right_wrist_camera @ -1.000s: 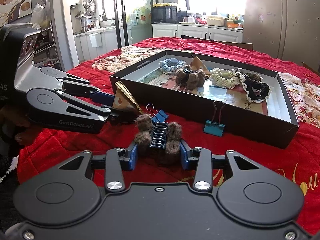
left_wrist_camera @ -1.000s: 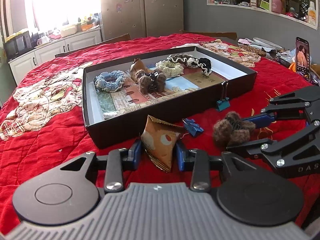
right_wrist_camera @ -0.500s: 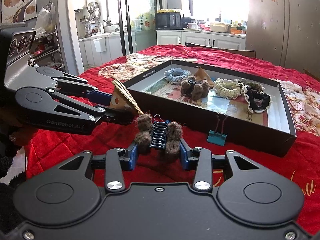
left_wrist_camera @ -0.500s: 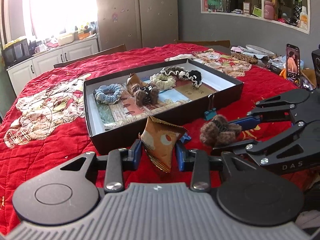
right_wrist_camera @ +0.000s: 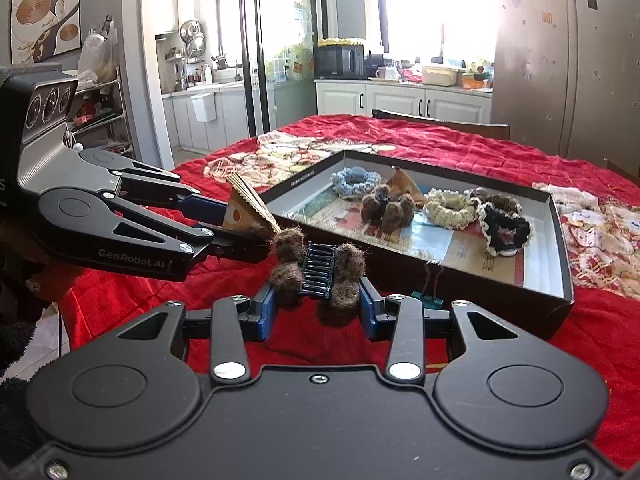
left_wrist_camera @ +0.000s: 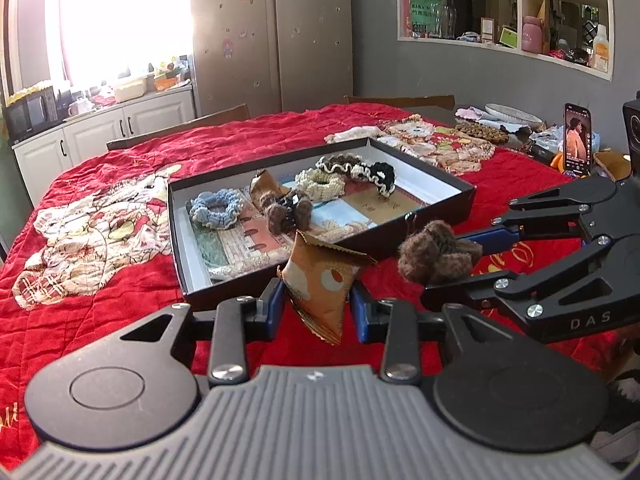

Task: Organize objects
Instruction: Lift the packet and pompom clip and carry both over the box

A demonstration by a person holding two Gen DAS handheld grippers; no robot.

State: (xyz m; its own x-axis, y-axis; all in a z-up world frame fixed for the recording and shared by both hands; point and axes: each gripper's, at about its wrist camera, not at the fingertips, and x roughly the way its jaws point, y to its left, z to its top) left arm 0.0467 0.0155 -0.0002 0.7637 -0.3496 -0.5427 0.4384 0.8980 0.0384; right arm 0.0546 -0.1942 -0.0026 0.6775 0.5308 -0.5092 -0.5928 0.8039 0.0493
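Left wrist view: with left hand-held gripper (left_wrist_camera: 318,306) clamping snack packet (left_wrist_camera: 320,282) and right hand-held gripper (right_wrist_camera: 318,312) clamping furry hair clip (right_wrist_camera: 318,272), clear box (left_wrist_camera: 460,200) wall, then release gently inside.

Left gripper (left_wrist_camera: 316,304): ribbed grey housing up front, two round black discs either side, black linkage bars pinned with silver screws, blue pads on the fingers (left_wrist_camera: 274,308). Seen from the other camera, its side plate reads "GenRobot.AI" in pale letters, with a grey camera block carrying three round lenses behind. Right gripper (right_wrist_camera: 318,312): smooth black housing, same twin discs, same silver screws, triangular cut-outs in the arms, blue pads again. From the left view its side shows "DAS".
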